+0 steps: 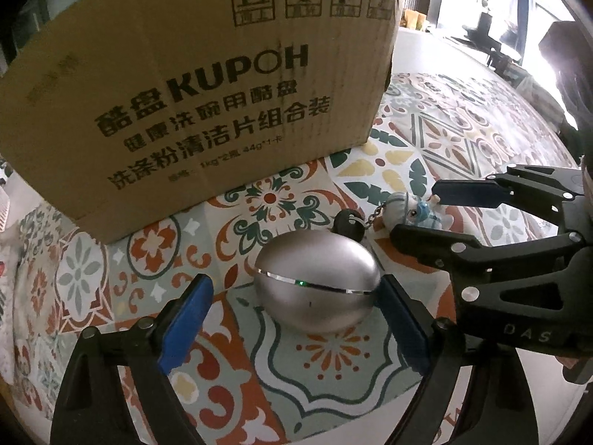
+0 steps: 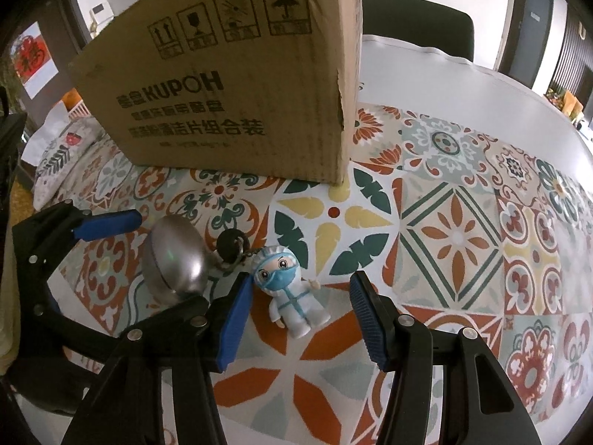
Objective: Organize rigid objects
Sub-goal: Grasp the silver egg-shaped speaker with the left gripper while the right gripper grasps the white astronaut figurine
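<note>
A silver egg-shaped case [image 1: 317, 282] with a green light lies on the patterned tablecloth, between the open fingers of my left gripper [image 1: 294, 289]; the right pad looks close to or touching it. It also shows in the right wrist view [image 2: 174, 259]. A small figurine in a white suit and blue mask [image 2: 292, 296], chained to a black key [image 2: 228, 245], lies between the open fingers of my right gripper [image 2: 302, 294]. In the left wrist view the figurine [image 1: 411, 212] sits between the right gripper's fingers [image 1: 426, 215]. The left gripper [image 2: 163, 259] shows at left.
A large brown KUPOH cardboard box [image 1: 207, 96] stands just behind both objects, also in the right wrist view [image 2: 237, 92]. The tiled-pattern tablecloth [image 2: 456, 237] spreads to the right over a white table [image 2: 463, 85]. A dark chair [image 2: 418, 26] stands behind the table.
</note>
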`<state>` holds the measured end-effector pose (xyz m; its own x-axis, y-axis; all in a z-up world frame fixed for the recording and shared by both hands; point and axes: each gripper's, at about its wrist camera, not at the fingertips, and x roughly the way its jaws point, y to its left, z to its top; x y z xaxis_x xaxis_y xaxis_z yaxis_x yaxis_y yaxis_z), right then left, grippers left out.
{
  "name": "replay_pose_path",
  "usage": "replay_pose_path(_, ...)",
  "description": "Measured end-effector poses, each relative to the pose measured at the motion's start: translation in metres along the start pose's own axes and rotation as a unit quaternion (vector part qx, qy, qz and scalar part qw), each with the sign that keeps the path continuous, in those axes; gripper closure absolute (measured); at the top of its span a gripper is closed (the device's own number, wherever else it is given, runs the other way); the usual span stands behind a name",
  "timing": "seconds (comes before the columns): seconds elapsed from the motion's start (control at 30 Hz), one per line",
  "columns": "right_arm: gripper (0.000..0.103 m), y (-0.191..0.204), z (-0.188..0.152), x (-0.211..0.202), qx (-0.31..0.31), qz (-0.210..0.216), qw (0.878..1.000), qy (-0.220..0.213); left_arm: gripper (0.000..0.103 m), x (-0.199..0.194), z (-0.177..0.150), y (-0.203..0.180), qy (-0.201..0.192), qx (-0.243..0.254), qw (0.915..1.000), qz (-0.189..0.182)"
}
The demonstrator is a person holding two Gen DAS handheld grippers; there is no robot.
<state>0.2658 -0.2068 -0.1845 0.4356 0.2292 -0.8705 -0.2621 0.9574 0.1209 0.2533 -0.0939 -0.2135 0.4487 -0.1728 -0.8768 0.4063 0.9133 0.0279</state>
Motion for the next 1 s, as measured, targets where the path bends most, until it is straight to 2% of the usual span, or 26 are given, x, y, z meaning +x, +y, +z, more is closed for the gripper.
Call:
replay_pose_path(0.13,0.056,0.002,0.001,0.002,-0.007,-0.002,1.0,-0.004,0.024,0.004,0.002,0.0,0.001,0.003,1.0,-0.004)
replay_pose_path(0.23,0.066,0.004,0.002,0.002,-0.012,-0.001,1.0,-0.004,0.032,0.005,0.004,0.0,-0.004,0.006,1.0,-0.005)
replay_pose_path(0.27,0.066,0.004,0.002,0.002,-0.01,-0.002,1.0,-0.005,0.037,0.005,0.004,-0.001,-0.005,0.007,1.0,-0.004)
replay_pose_path(0.57,0.066,0.01,-0.004,-0.005,0.001,-0.021,1.0,-0.012,0.038,-0.006,0.001,0.009,-0.016,-0.015,0.9998,-0.001)
replay_pose_path(1.0,0.066,0.016,-0.006,-0.04,0.063,-0.022,0.996,-0.05,0.038,-0.045,-0.001,0.025,-0.049,-0.061,0.9969,0.005)
